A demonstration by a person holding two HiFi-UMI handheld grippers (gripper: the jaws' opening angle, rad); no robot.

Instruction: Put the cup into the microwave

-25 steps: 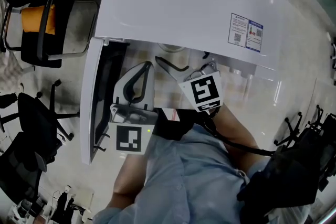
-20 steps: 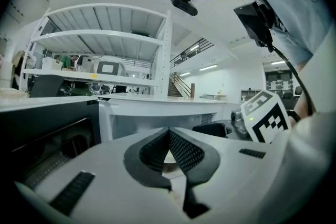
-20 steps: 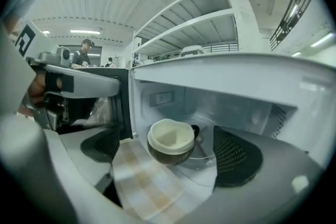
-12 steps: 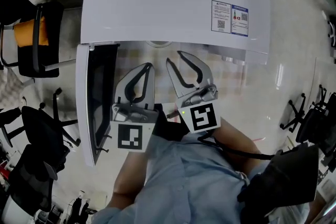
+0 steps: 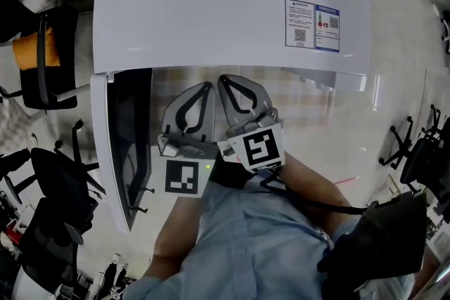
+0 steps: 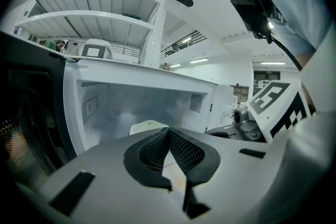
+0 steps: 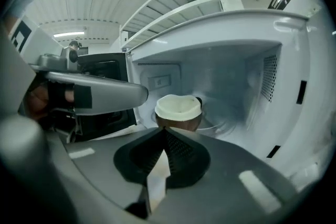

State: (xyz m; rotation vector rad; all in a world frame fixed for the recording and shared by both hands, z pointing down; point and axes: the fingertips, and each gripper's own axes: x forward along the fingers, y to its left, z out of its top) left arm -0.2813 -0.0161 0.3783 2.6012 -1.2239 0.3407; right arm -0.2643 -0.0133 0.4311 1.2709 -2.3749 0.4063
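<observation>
A brown cup with a white lid [image 7: 178,107] stands upright inside the open white microwave [image 5: 225,3]; in the left gripper view only a bit of the lid [image 6: 148,126] shows behind the jaws. My right gripper [image 7: 164,131] is just in front of the cup, apart from it. Its jaws have just been closing and now meet with nothing between them. My left gripper [image 6: 168,130] is beside it on the left, also shut and empty. In the head view the left gripper [image 5: 206,86] and right gripper [image 5: 222,79] sit side by side below the microwave's front edge.
The microwave door [image 5: 119,144] hangs open to the left, close to the left gripper. Office chairs [image 5: 42,67] stand on the floor at the left, and more chair bases [image 5: 422,151] at the right. A label [image 5: 313,23] is stuck on the microwave's top.
The right gripper has pulled back out of the microwave toward me, and its jaws went from wide open to shut, leaving the cup inside. The left gripper shifted a little.
</observation>
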